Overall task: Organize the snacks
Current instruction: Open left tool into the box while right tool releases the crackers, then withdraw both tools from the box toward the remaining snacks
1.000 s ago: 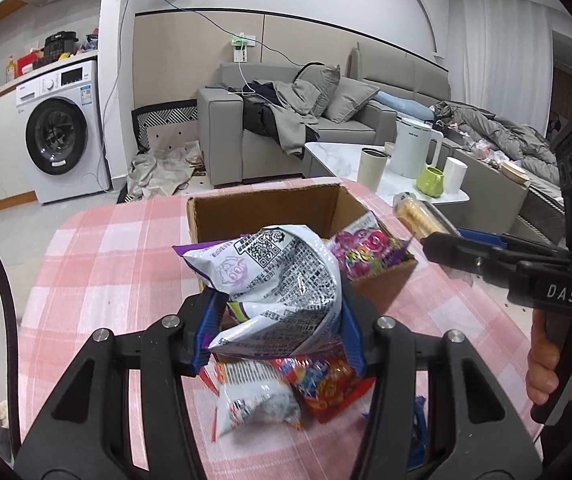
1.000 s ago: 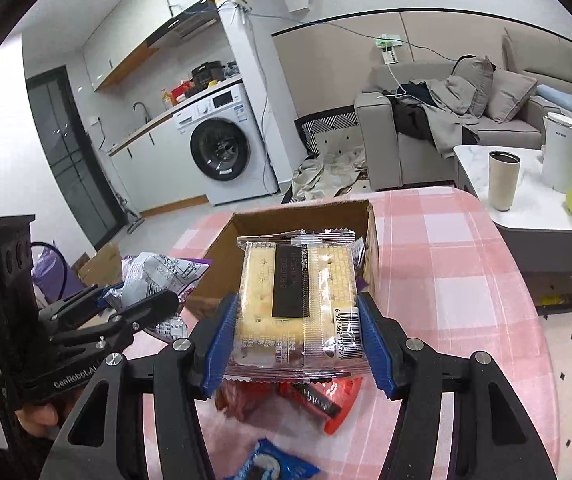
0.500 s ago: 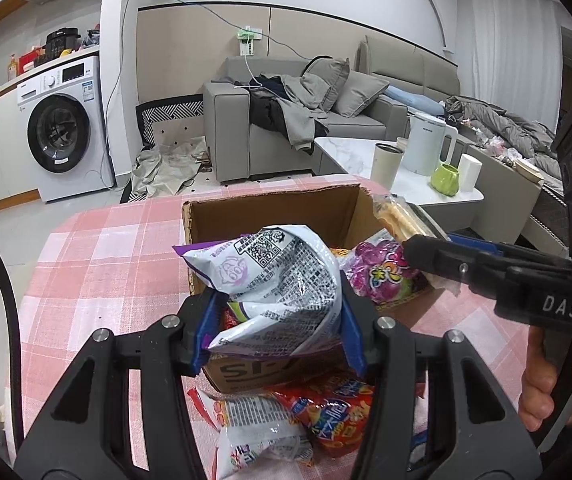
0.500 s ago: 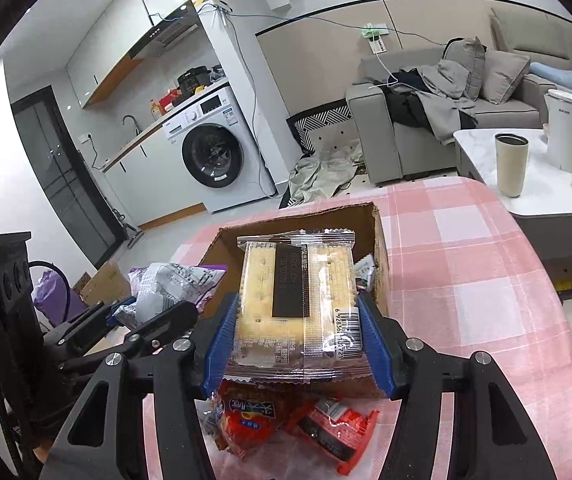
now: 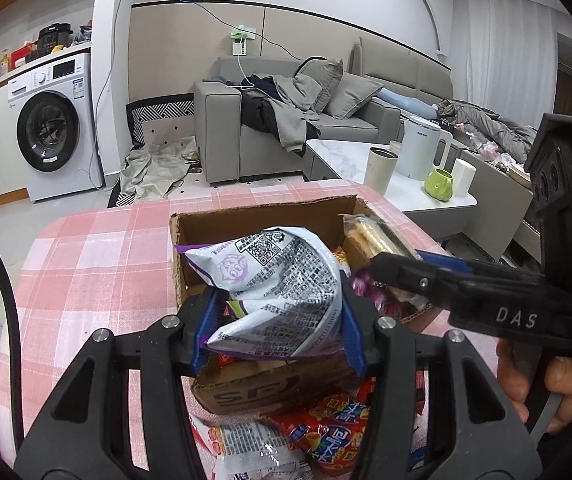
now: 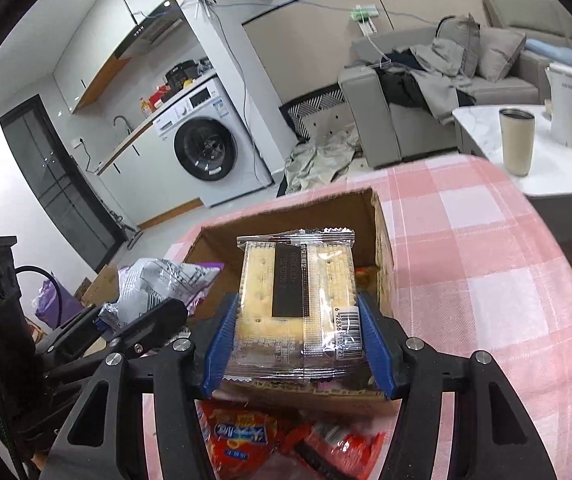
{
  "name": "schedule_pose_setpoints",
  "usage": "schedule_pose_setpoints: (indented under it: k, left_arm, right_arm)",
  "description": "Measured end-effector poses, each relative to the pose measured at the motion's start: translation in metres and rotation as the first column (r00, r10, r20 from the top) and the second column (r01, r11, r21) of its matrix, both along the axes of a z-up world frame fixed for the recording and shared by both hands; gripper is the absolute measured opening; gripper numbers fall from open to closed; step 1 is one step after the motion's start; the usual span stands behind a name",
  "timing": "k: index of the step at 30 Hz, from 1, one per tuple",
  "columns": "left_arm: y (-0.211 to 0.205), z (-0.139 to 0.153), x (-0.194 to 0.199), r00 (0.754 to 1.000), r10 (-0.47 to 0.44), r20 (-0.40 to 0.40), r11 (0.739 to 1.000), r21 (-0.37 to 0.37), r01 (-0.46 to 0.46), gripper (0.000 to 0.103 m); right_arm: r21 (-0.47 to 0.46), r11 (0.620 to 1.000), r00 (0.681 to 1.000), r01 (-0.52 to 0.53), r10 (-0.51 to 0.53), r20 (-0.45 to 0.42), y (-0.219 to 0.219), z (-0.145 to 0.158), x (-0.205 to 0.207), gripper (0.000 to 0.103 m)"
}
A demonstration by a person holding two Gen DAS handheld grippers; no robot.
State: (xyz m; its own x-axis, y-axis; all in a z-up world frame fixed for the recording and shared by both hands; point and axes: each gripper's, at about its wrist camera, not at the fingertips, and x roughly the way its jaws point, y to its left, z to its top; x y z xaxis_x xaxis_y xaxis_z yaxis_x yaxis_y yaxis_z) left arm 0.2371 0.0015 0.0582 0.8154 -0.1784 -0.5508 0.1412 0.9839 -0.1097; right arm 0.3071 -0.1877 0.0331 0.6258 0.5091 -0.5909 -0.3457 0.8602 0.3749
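Observation:
My left gripper (image 5: 276, 328) is shut on a white and purple snack bag (image 5: 278, 280) and holds it over the open cardboard box (image 5: 254, 212) on the pink checked table. My right gripper (image 6: 297, 344) is shut on a clear cracker pack (image 6: 297, 300) and holds it above the same box (image 6: 286, 212). The right gripper and its cracker pack (image 5: 373, 234) show at the right of the left wrist view. The left gripper and its bag (image 6: 154, 284) show at the left of the right wrist view. The box holds several snacks.
Red snack packets (image 5: 325, 436) and a white packet (image 5: 254, 448) lie on the table in front of the box, also in the right wrist view (image 6: 242, 440). A white coffee table with a kettle (image 5: 421, 148) and cups stands beyond the table's right edge.
Both grippers have moved forward with their packs, from over the loose snacks to above the box. The box now looks nearer and larger in both views.

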Motion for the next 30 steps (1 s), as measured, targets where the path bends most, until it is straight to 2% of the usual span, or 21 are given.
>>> schedule_pose_setpoints:
  k: [4, 7, 10, 13, 14, 17, 20, 22, 23, 25, 30]
  left_arm:
    - [-0.002, 0.004, 0.009, 1.0, -0.004, 0.001, 1.0, -0.004, 0.004, 0.049]
    - [-0.007, 0.006, 0.015, 1.0, 0.006, 0.006, 1.0, 0.026, -0.007, 0.049]
    - [-0.008, 0.002, 0.023, 1.0, 0.012, -0.021, 0.999, 0.031, -0.012, 0.049]
    - [-0.006, 0.0, 0.024, 0.999, 0.029, -0.031, 0.999, 0.029, -0.028, 0.051]
    - [-0.006, -0.001, 0.023, 0.999, 0.034, -0.034, 0.999, 0.03, -0.033, 0.056]
    - [-0.003, -0.001, 0.014, 0.999, 0.039, -0.026, 0.999, 0.028, -0.038, 0.082]
    - [-0.001, 0.002, -0.003, 1.0, 0.026, -0.002, 0.999, 0.027, -0.026, 0.086]
    - [0.001, 0.003, -0.015, 0.999, 0.04, -0.005, 0.999, 0.035, -0.04, 0.093]
    - [0.002, 0.003, -0.021, 0.999, 0.05, 0.0, 0.998, 0.036, -0.05, 0.101]
    - [0.006, 0.004, -0.037, 0.998, 0.066, 0.021, 0.997, 0.031, -0.066, 0.102]
    - [0.024, 0.001, -0.072, 0.996, 0.091, 0.016, 0.996, 0.006, -0.091, 0.102]
  right_arm:
    - [0.006, 1.0, 1.0, 0.004, -0.004, -0.005, 0.001, 0.001, 0.005, 0.059]
    - [0.019, 1.0, 1.0, -0.005, 0.005, -0.015, 0.0, 0.001, 0.007, 0.06]
    - [0.032, 0.999, 1.0, -0.006, 0.006, 0.002, -0.004, 0.004, 0.004, 0.061]
    - [0.032, 0.999, 1.0, -0.005, 0.004, 0.029, -0.008, 0.008, -0.003, 0.071]
    - [0.026, 1.0, 0.999, -0.002, 0.001, 0.038, -0.009, 0.01, -0.006, 0.075]
    - [0.013, 1.0, 0.998, 0.006, -0.007, 0.06, -0.016, 0.013, -0.016, 0.088]
    - [0.004, 1.0, 0.998, 0.004, -0.005, 0.069, -0.022, 0.014, -0.026, 0.098]
    - [-0.005, 1.0, 0.998, 0.0, 0.0, 0.068, -0.024, 0.014, -0.034, 0.101]
    - [-0.011, 1.0, 0.998, -0.002, 0.003, 0.069, -0.025, 0.013, -0.039, 0.102]
    - [-0.028, 1.0, 0.997, -0.006, 0.008, 0.073, -0.027, 0.012, -0.049, 0.102]
    - [-0.068, 0.997, 0.997, -0.021, 0.026, 0.076, -0.027, 0.009, -0.069, 0.103]
